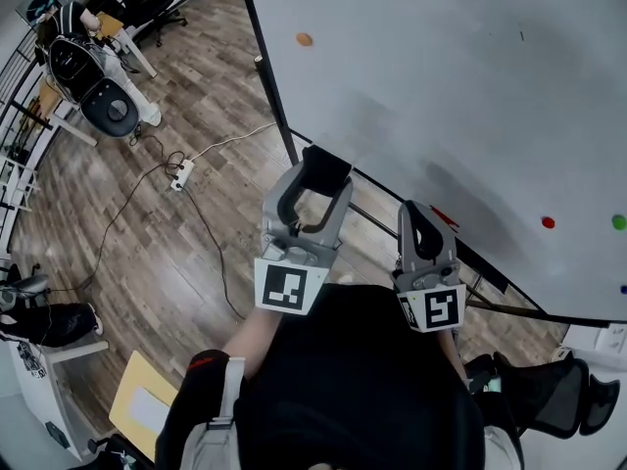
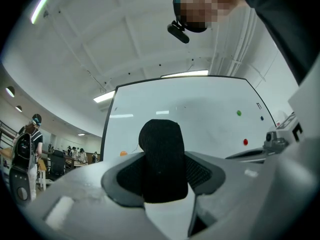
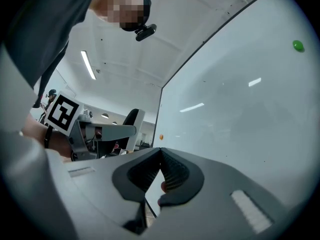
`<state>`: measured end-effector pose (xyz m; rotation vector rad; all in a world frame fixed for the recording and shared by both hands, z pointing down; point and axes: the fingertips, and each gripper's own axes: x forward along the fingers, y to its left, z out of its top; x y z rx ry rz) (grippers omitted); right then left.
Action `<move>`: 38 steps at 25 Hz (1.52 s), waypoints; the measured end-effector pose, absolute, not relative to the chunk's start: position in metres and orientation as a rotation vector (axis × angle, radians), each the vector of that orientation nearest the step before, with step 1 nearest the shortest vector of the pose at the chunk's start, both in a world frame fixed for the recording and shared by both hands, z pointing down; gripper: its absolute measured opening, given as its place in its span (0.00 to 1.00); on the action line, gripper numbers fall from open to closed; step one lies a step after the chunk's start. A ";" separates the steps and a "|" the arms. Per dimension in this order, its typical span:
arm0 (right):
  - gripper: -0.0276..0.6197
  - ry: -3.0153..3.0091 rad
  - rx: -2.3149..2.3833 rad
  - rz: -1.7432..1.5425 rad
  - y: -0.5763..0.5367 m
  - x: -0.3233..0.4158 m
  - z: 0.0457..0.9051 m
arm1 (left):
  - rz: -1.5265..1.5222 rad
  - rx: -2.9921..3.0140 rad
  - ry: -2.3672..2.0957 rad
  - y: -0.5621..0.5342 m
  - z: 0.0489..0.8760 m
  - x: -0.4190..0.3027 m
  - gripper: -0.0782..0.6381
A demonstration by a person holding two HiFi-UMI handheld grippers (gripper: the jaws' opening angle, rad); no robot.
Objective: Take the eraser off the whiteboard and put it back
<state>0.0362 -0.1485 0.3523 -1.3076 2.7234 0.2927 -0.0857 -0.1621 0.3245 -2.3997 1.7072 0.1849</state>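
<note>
Since the eraser [image 1: 328, 163] is already off the whiteboard [image 1: 441, 96], the step in hand is, as I judge it, to put it back.

From the head view, the left gripper [image 1: 321, 179] grasps the black eraser between its two jaws, just in front of the lower left corner of the whiteboard. Whether the eraser touches the board I cannot tell from here. The right gripper [image 1: 419, 213] hangs beside it, near the lower edge. An orange magnet [image 1: 305, 39] sits near the left edge, and a red magnet [image 1: 548, 222] and a green magnet [image 1: 618, 222] sit near the lower right edge. The wide middle of the board is bare, so there is place enough.

In the left gripper view, the eraser stands upright between the pads and rises above them. The board is behind it and seems apart from it. To do this well, I think the hand should turn the flat face of the eraser square to the board and press it gently on a bare part. It should release the jaws only when the eraser holds by itself — released too soon, it probably falls to the floor.

In the right gripper view, the two jaws are clenched, they meet at the tips, and nothing is between them. This gripper is best held aside, out of the path of the left one.
</note>
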 end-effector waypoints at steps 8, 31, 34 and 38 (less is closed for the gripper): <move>0.05 2.741 -1.265 0.287 -0.144 0.030 0.351 | 0.169 -2.348 1.743 -0.148 0.339 -0.096 0.43; 0.05 2.724 -1.339 0.268 -0.140 0.050 0.359 | 0.148 -2.400 1.652 -0.151 0.343 -0.070 0.43; 0.05 2.724 -1.354 0.270 -0.138 0.051 0.359 | 0.147 -2.414 1.599 -0.157 0.333 -0.065 0.43; 0.05 2.711 -1.391 0.265 -0.136 0.058 0.362 | 0.172 -2.413 1.556 -0.166 0.320 -0.056 0.43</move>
